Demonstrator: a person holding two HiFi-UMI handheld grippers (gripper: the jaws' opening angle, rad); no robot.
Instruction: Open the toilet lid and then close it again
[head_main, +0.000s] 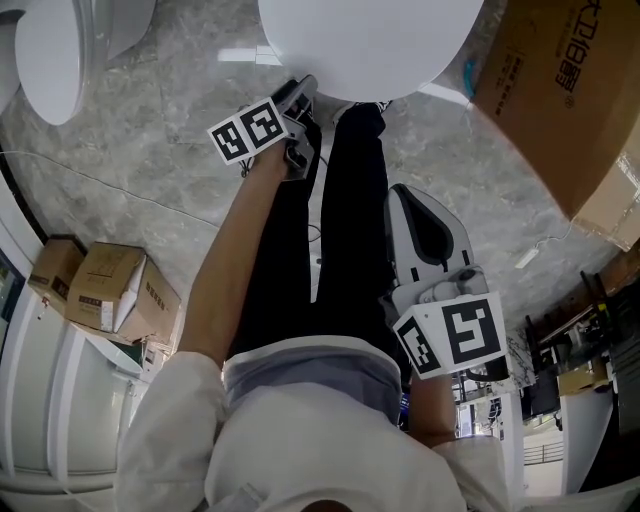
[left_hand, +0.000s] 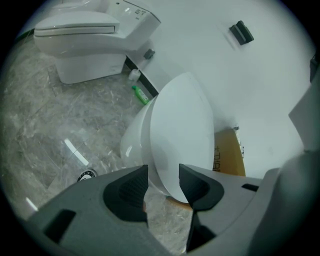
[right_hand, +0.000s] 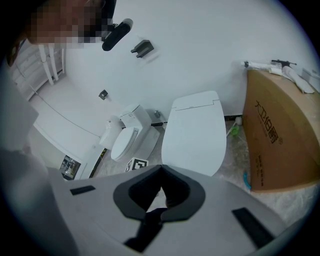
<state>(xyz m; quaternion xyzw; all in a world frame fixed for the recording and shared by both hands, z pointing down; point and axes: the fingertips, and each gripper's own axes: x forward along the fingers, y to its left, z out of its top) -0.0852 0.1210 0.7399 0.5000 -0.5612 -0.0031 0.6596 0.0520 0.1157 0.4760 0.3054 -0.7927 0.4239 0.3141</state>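
The white toilet lid lies down flat on its bowl, at the top of the head view. My left gripper sits just below the lid's front rim, beside the person's black trouser leg. In the left gripper view the lid fills the middle, and the left gripper stands open with the lid's front edge showing in the gap, the pads apart from it. My right gripper hangs lower and further from the toilet. In its own view the right gripper is shut on nothing and points towards the lid.
A large cardboard box stands right of the toilet. A second toilet stands at the left, with small cartons nearer me. A green bottle lies by the wall and a floor drain sits in the marble floor.
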